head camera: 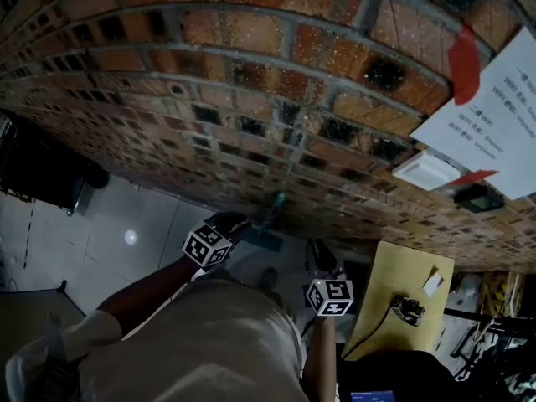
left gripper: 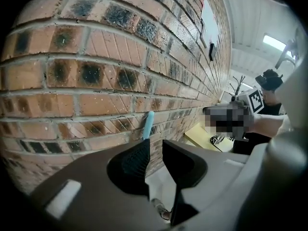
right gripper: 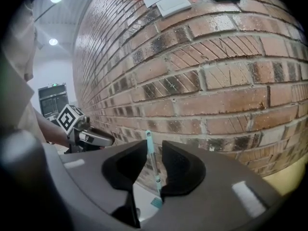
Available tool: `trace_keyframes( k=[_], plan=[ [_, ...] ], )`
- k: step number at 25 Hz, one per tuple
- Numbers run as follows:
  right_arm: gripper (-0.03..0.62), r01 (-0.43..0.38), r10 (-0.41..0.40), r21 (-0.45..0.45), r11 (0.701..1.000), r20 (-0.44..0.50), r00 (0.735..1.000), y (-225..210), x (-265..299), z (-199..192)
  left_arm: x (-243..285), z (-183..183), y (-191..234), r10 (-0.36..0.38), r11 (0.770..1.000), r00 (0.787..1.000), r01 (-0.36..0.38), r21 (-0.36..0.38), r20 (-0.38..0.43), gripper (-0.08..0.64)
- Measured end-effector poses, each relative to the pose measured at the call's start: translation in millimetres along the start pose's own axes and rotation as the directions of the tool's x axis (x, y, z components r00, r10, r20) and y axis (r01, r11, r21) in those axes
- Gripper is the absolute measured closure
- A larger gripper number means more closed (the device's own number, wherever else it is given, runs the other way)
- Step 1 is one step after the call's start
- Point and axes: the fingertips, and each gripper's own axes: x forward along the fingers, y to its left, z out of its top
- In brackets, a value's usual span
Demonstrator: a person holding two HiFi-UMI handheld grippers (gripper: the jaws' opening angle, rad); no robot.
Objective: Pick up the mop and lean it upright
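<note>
Two-handedly hovering left gripper (left gripper: 155, 147) and right gripper (right gripper: 154, 147), jaws slightly spread and pinching nothing, seemingly finishing the leaning step with mop (right gripper: 150, 154) propped upright against brick wall (head camera: 251, 74), next probably watching for slipping.

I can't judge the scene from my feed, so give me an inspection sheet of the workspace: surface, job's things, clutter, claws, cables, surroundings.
Surface: grey tiled floor at the foot of a brick wall.
Job's things: mop leans near upright against the wall, head down at the floor.
Clutter: yellow table on the right carries a small black device.
Grippers: left claw has its jaws apart with nothing between them. Right claw has its jaws apart; the mop handle shows through the gap, untouched.
Cables: one dark lead runs from the device.
Surroundings: paper sheets taped to the wall, white box below them.
</note>
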Motion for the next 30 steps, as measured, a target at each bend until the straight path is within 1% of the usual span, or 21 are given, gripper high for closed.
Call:
trace_keyframes(
  k=[6, 8, 11, 13, 15, 18, 20, 22, 24, 25, 30],
  plan=[
    [0.505, 0.028, -0.028, 0.008, 1.0, -0.007, 1.0, 5.6, 3.8, -1.7, 22.0, -10.1, 7.8, -0.037, 0.999, 0.999, 0.038, 0.034, -0.037, 0.459],
    [0.504, 0.033, -0.033, 0.013, 0.999, -0.009, 0.999, 6.7, 3.8, -3.0, 33.8, -12.3, 10.6, -0.036, 0.998, 0.999, 0.038, 0.045, -0.04, 0.459],
    [0.505, 0.039, -0.039, 0.022, 0.999, -0.017, 0.999, 6.2, 2.1, -7.1, 52.9, -13.8, 23.9, 0.023, 0.998, 1.0, -0.022, 0.052, -0.008, 0.452],
    [0.505, 0.044, -0.043, 0.026, 0.999, -0.023, 0.999, 4.5, 0.3, -9.4, 69.5, -18.4, 32.4, 0.057, 0.997, 0.998, -0.056, 0.058, -0.003, 0.431],
    [0.505, 0.044, -0.043, 0.028, 0.999, -0.029, 0.999, 3.6, -1.6, -11.4, 88.3, -27.6, 36.2, 0.063, 0.996, 0.998, -0.061, 0.057, -0.028, 0.392],
    [0.505, 0.038, -0.037, 0.03, 0.999, -0.043, 0.998, 2.0, -4.3, -16.7, 114.6, -43.0, 35.6, 0.047, 0.997, 0.995, -0.042, 0.057, -0.086, 0.354],
    [0.505, 0.038, -0.036, 0.031, 0.999, -0.052, 0.998, -0.8, -6.7, -21.0, 129.1, -52.4, 35.6, 0.04, 0.999, 0.992, -0.035, 0.037, -0.122, 0.354],
    [0.505, 0.044, -0.042, 0.037, 0.998, -0.064, 0.997, -5.2, -10.3, -26.6, 141.9, -64.5, 37.1, 0.039, 0.999, 0.987, -0.04, -0.005, -0.153, 0.356],
    [0.505, 0.054, -0.051, 0.046, 0.997, -0.073, 0.996, -11.5, -13.9, -31.7, 153.7, -72.8, 39.1, 0.05, 0.998, 0.984, -0.057, -0.035, -0.171, 0.354],
    [0.505, 0.058, -0.054, 0.05, 0.997, -0.076, 0.996, -14.2, -15.4, -33.7, 158.5, -75.0, 40.2, 0.06, 0.997, 0.983, -0.068, -0.037, -0.175, 0.354],
    [0.505, 0.055, -0.051, 0.041, 0.998, -0.088, 0.995, -22.3, -21.4, -41.1, 175.6, -79.2, 49.9, 0.13, 0.991, 0.974, -0.136, -0.018, -0.187, 0.339]
  ],
)
